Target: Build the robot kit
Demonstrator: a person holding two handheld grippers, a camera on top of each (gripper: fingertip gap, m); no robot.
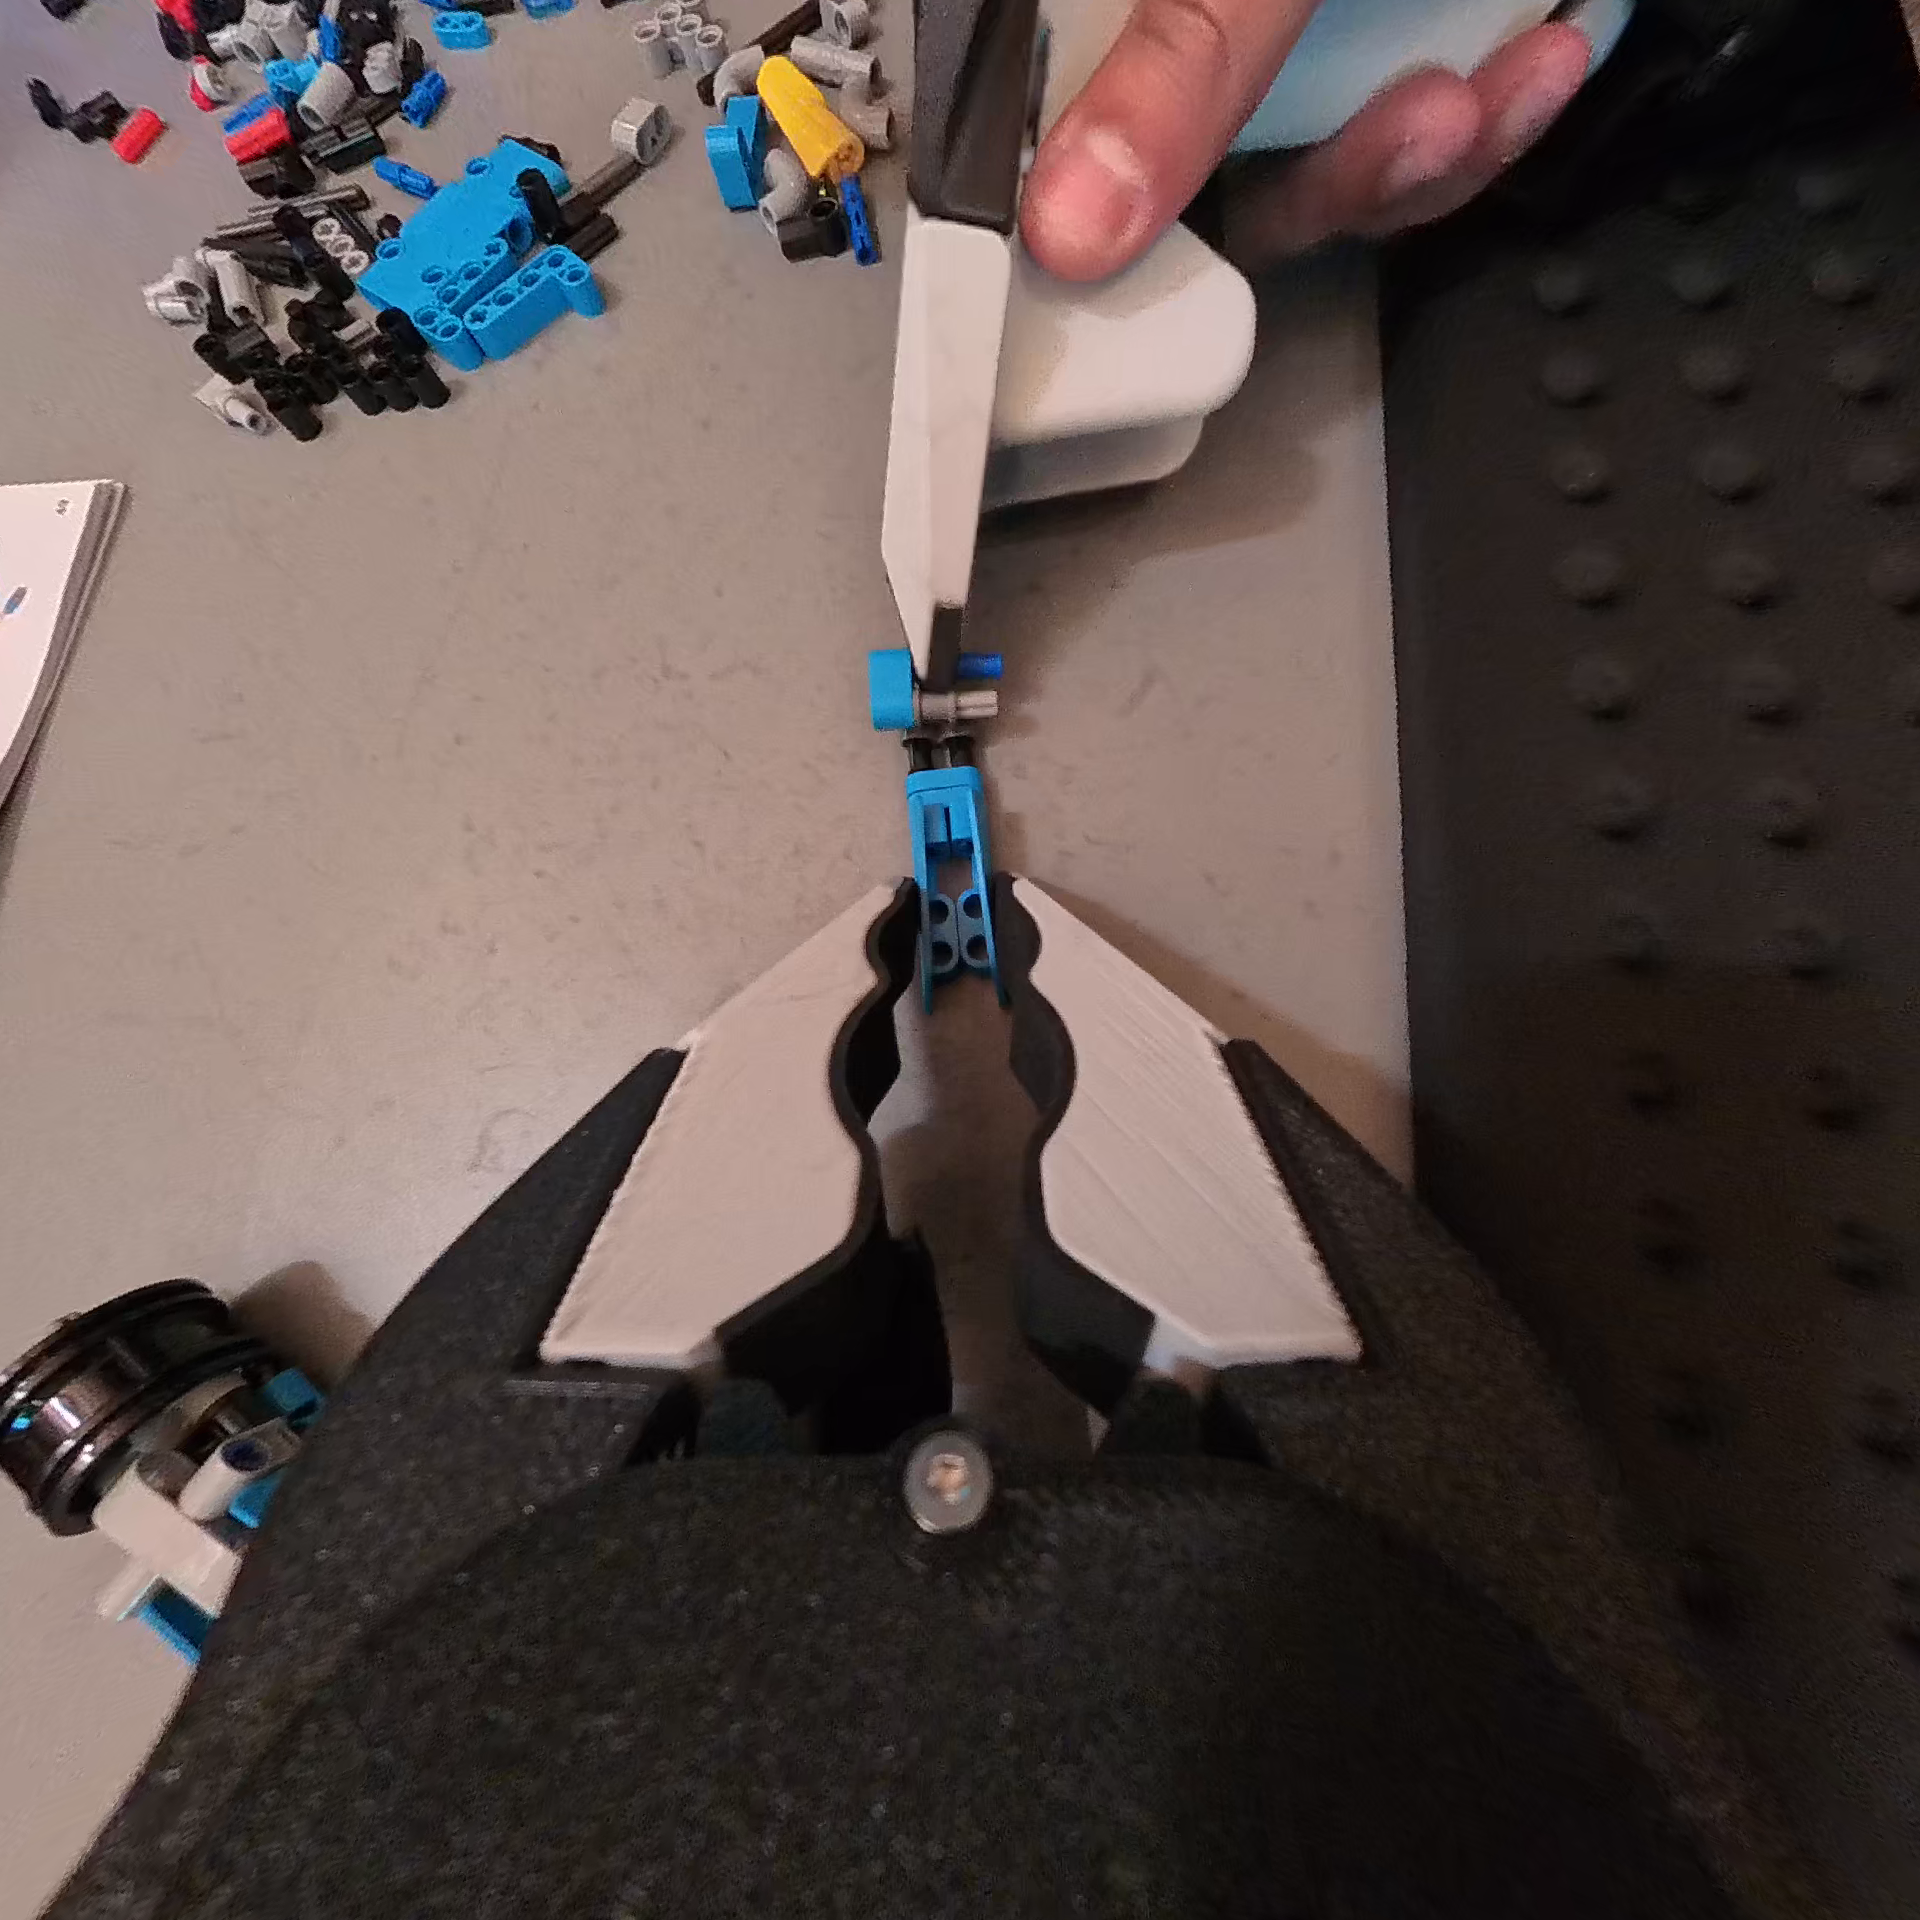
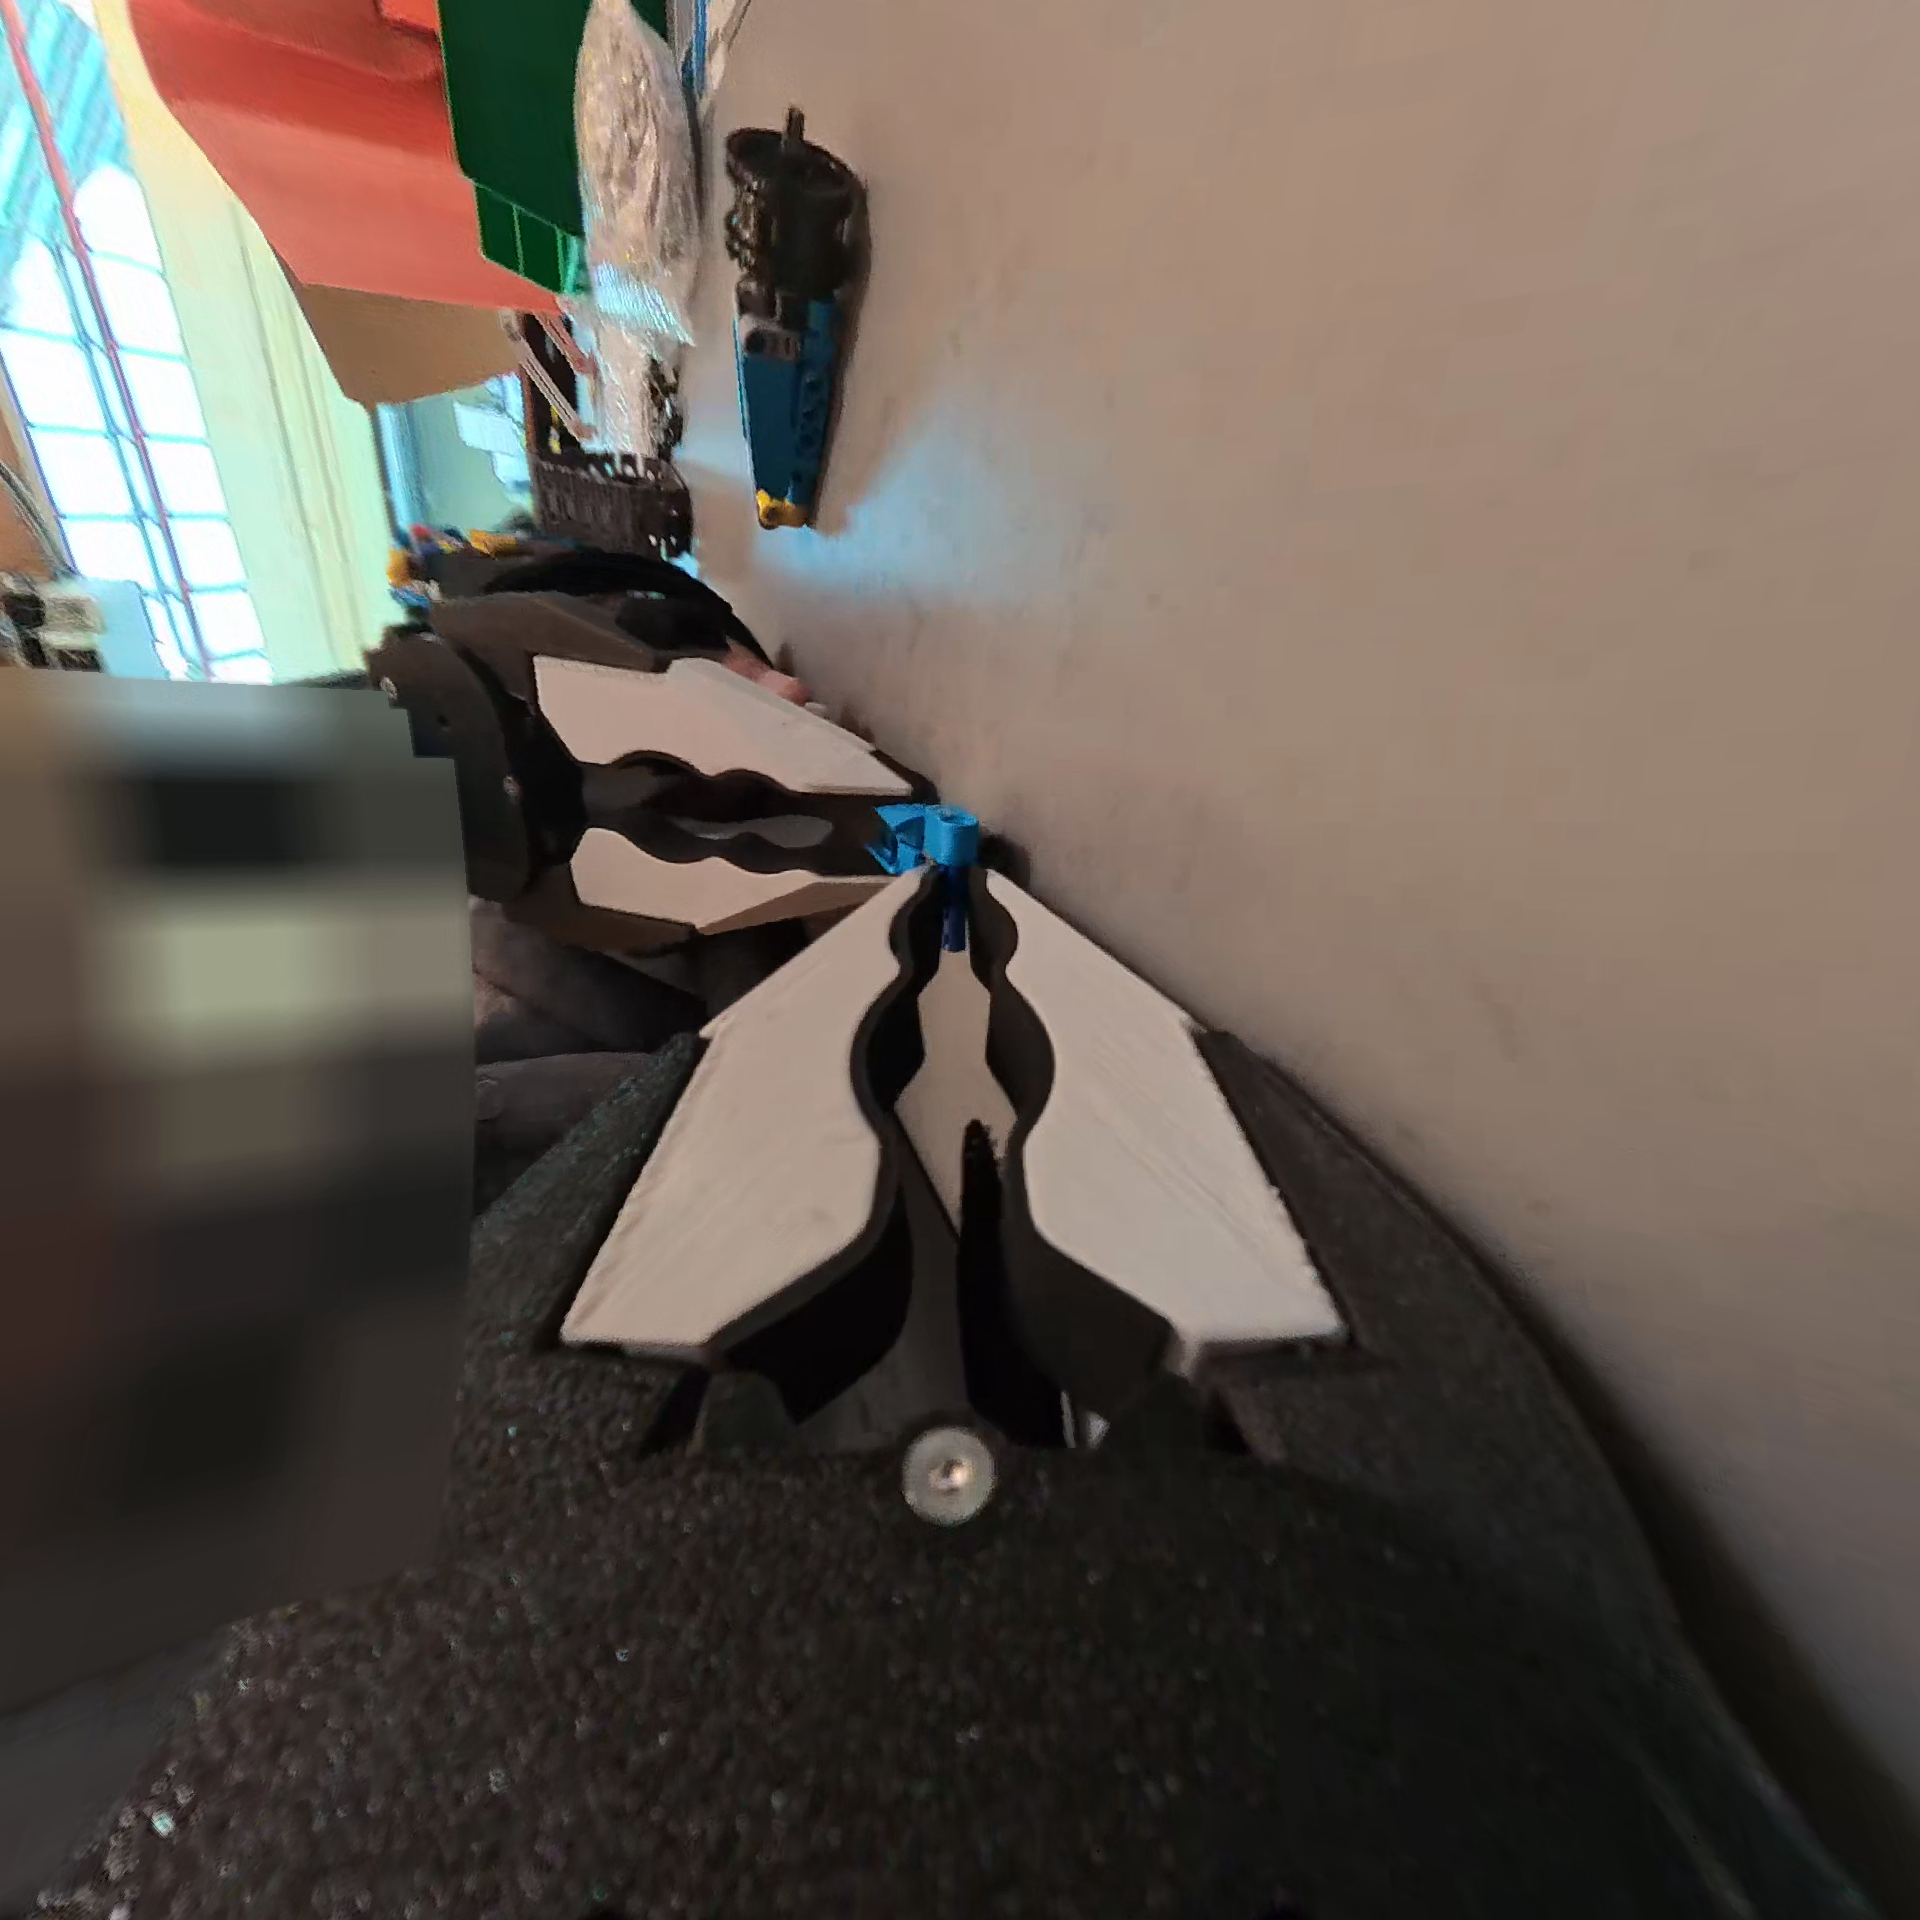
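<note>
My left gripper (image 1: 956, 896) is shut on a blue frame piece (image 1: 951, 831) and holds it just above the grey table (image 1: 520, 831). Two black pins (image 1: 940, 750) stick out of the piece's far end. My right gripper (image 1: 948, 649) comes down from above, seen edge-on, and is shut on a small blue-and-grey connector piece (image 1: 894, 688) that meets those pins. In the right wrist view my right gripper (image 2: 951, 885) pinches the connector's blue pin (image 2: 951, 923). The left gripper (image 2: 896, 831) comes in from the left with the frame piece (image 2: 891, 844) touching the connector (image 2: 951, 836).
A pile of loose blue, black, grey and red pieces (image 1: 395, 260) lies at the far left. A booklet (image 1: 52, 613) lies at the left edge. A wheel assembly (image 1: 135, 1392) (image 2: 795, 312) stands near my left gripper. A black studded mat (image 1: 1662, 727) borders the table's right. A person's hand (image 1: 1143, 135) holds the right gripper. Less than 4 cm separates the two grippers' tips.
</note>
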